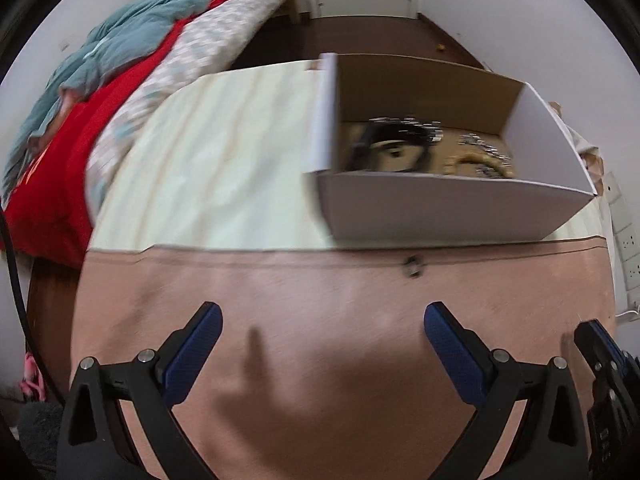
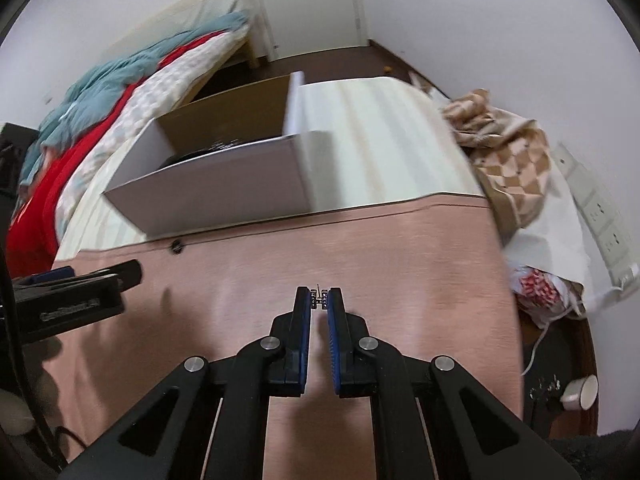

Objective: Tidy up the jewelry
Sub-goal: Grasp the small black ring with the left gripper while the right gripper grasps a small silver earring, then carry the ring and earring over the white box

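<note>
- Your right gripper [image 2: 319, 300] has its jaws drawn almost together, pinching a small silvery piece of jewelry [image 2: 319, 299] between the very tips (it looks like an earring or stud, but it is too small to name for sure).
- That piece hangs over the pink cloth [image 2: 360, 264], on the near side of the box and well apart from it.
- Your left gripper [image 1: 323, 320] has its jaws spread wide, nothing between the blue pads [image 1: 196, 354], and it hovers above the same pink cloth.
- The white cardboard box [image 1: 440, 204] stands open on the pale striped cloth [image 1: 224, 152], its near wall just beside the seam where the pink cloth begins.
- Inside the box you can see a dark looped piece [image 1: 394, 140] with sparkling silvery bits along its top, and to its right a golden ring-shaped piece [image 1: 480, 162] with more silvery links (all blurred, so finer detail is lost).
- One small dark item [image 1: 413, 267] lies on the pink cloth close to the seam, just in front of the box; you cannot tell what it is.
- In the left view, your right gripper shows at the lower right edge.
- Beyond the table lie a red, teal and patterned heap of bedding [image 1: 120, 80] and, in the right view, a tan checkered cloth [image 2: 508, 144].
</note>
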The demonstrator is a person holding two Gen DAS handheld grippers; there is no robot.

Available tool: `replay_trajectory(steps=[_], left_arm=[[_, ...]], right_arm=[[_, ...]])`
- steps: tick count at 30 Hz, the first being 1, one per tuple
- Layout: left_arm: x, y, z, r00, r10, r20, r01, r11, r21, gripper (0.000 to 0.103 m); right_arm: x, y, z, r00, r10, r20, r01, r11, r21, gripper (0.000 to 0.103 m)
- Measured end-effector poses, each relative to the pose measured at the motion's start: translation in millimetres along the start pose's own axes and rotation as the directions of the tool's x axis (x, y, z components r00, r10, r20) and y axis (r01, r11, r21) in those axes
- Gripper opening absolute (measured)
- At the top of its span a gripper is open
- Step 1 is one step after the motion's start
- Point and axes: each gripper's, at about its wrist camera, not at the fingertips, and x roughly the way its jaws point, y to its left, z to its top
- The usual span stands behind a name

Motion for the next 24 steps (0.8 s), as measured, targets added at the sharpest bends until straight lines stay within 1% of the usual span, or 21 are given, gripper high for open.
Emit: replay_trajectory(steps=[2,4,5,6,7,9,10,11,13,15,21,24], left_arm=[[4,-16,4,1.000,-0.007,0.012,0.007,1.000,0.026,0.096],[7,-26,5,1.000,-0.020,0.012,0.019,0.999,0.041,0.079],[9,-31,7,1.000,-0.022,0.005,0.022,0.999,0.047,0.075],[11,-33,8,1.000,-0.025,-0.001,0.025,0.998,0.050,0.068],[13,-35,9,0.999,-0.033,-0.005,0.033,0.998,0.050,0.064],[13,-38,11,0.999,-0.031,0.009,0.030,0.998,0.048,0.060],[13,-40,11,0.999,-0.036,0.015,0.035,0.998,0.049,0.052],[12,-41,12,0.999,-0.046,0.022,0.045,0.998,0.050,0.045],[13,-43,13,0.998,-0.059,0.026,0.057,0.997,0.054,0.021],[13,-45,13,0.998,-0.066,0.023,0.064,0.996,0.062,0.010],[9,-43,5,0.997,-0.076,0.019,0.074,0.995,0.067,0.010],[-1,-40,1,0.996,-0.086,0.027,0.084,0.994,0.064,0.010]], right_arm=[[0,-10,2,1.000,-0.015,0.005,0.015,1.000,0.024,0.009],[1,-18,3,1.000,-0.026,0.007,0.026,0.999,0.045,0.009],[1,-22,5,0.999,-0.032,0.008,0.032,0.998,0.054,0.009],[1,-25,5,0.999,-0.034,0.010,0.034,0.998,0.060,0.009],[0,-30,5,0.999,-0.035,0.010,0.035,0.997,0.065,0.009],[0,-34,6,0.999,-0.037,0.011,0.036,0.997,0.072,0.009],[1,-35,6,0.999,-0.037,0.011,0.036,0.996,0.076,0.009],[1,-36,7,0.999,-0.037,0.012,0.036,0.996,0.079,0.009],[1,-37,7,0.999,-0.037,0.013,0.036,0.996,0.082,0.009],[0,-37,7,0.999,-0.037,0.016,0.036,0.996,0.084,0.009],[-8,-36,11,0.999,-0.032,0.040,0.029,0.995,0.093,0.009],[-15,-32,14,0.998,-0.025,0.055,0.020,0.996,0.089,0.009]])
